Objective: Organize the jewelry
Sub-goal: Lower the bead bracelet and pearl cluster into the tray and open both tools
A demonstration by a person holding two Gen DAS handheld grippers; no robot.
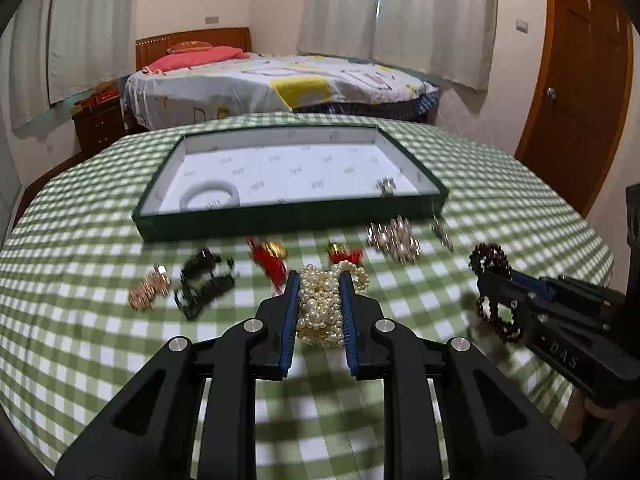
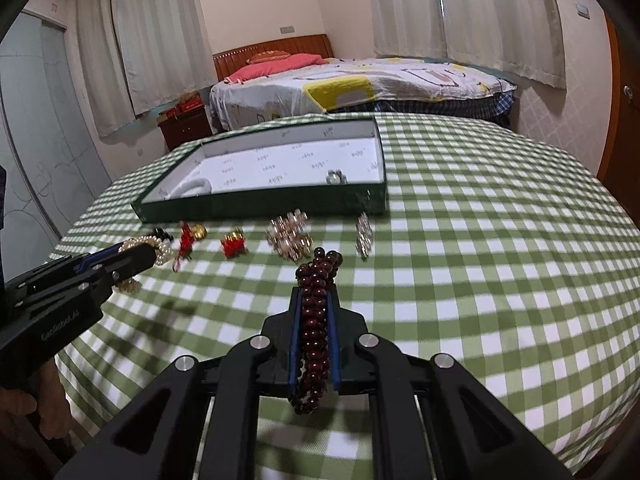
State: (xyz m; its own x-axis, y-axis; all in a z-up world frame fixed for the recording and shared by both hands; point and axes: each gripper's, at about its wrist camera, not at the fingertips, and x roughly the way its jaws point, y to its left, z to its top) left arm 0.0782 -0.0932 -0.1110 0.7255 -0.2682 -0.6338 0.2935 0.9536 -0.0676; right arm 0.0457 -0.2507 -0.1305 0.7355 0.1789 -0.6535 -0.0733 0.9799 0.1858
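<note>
- Left wrist view: the left tool (image 1: 319, 280) is clamped on a bundle of pearls (image 1: 322, 308), its blue pads pressing the strands from both sides, just above the checked counter (image 1: 120, 360).
- Beyond it a green tray (image 1: 280, 222) lies toward the counter's far edge. A white bangle (image 1: 210, 196) lies in the tray's near left corner and a small silver piece (image 1: 385, 186) near its near right corner.
- Between tray and tool, loose pieces lie in a row: a gold ornament (image 1: 149, 290), a black clip (image 1: 206, 284), two red tassels (image 1: 269, 258), a silver cluster (image 1: 394, 240).
- At the right the right tool (image 1: 490, 292) grips dark red beads (image 1: 491, 258).
- Right wrist view: the right tool (image 2: 315, 292) is closed tight on the beads (image 2: 316, 320), which run along the gap between the pads and bunch past the tips; one end hangs at the pads' base.
- The tray (image 2: 264, 204) sits toward the far left of the counter (image 2: 480, 280), with the bangle (image 2: 192, 188) and silver piece (image 2: 335, 177) inside.
- The left tool (image 2: 148, 254) at the left edge holds the pearls (image 2: 160, 250); a hand (image 2: 24, 408) shows below it.
</note>
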